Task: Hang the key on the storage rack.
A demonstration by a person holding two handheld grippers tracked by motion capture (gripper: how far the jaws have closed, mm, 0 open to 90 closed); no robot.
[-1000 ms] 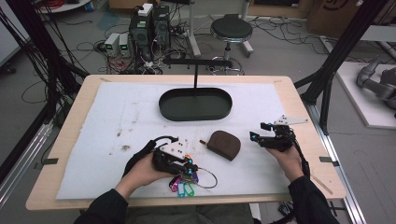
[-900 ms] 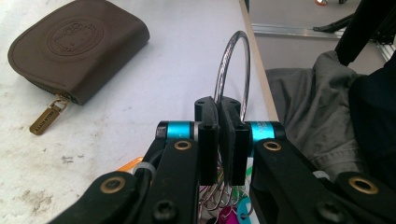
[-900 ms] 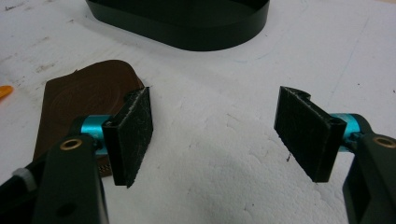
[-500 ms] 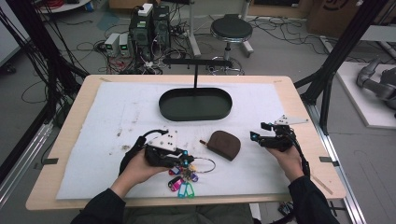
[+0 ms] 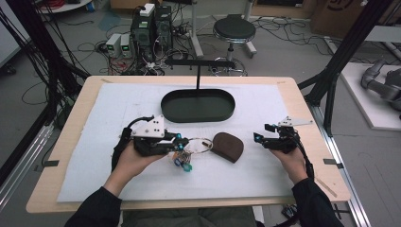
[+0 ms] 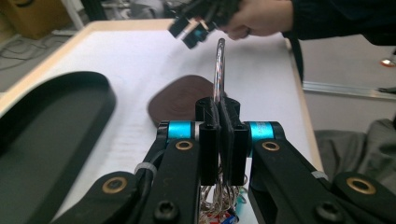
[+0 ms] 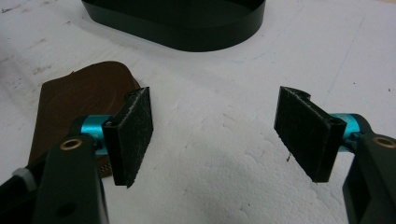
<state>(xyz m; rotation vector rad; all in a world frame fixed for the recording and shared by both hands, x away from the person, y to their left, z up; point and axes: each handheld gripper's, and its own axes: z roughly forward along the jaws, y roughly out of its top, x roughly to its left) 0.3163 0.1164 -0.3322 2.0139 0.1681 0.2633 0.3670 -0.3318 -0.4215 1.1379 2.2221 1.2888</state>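
Observation:
My left gripper [image 5: 182,142] is shut on a thin clear ring [image 5: 201,145], and a bunch of coloured keys and clips [image 5: 182,162] hangs below it, just above the white mat. In the left gripper view the ring [image 6: 218,70] rises edge-on from the closed pads, with the bunch [image 6: 219,205] dangling beneath. A brown pouch [image 5: 227,146] lies flat just right of the ring. My right gripper [image 5: 257,138] hovers right of the pouch, open and holding nothing. In the right gripper view the right gripper [image 7: 215,126] has bare mat between its pads and the pouch [image 7: 79,98] to its left.
A black oval tray [image 5: 197,119] with an upright T-shaped stand [image 5: 197,71] sits at the middle back of the mat. The white mat [image 5: 94,165] covers most of the wooden table [image 5: 56,156]. Floor cables and computers lie beyond the far edge.
My left gripper has risen and moved away from the table's front edge, carrying the ring and its bunch of keys off the mat. The right gripper has stayed where it was.

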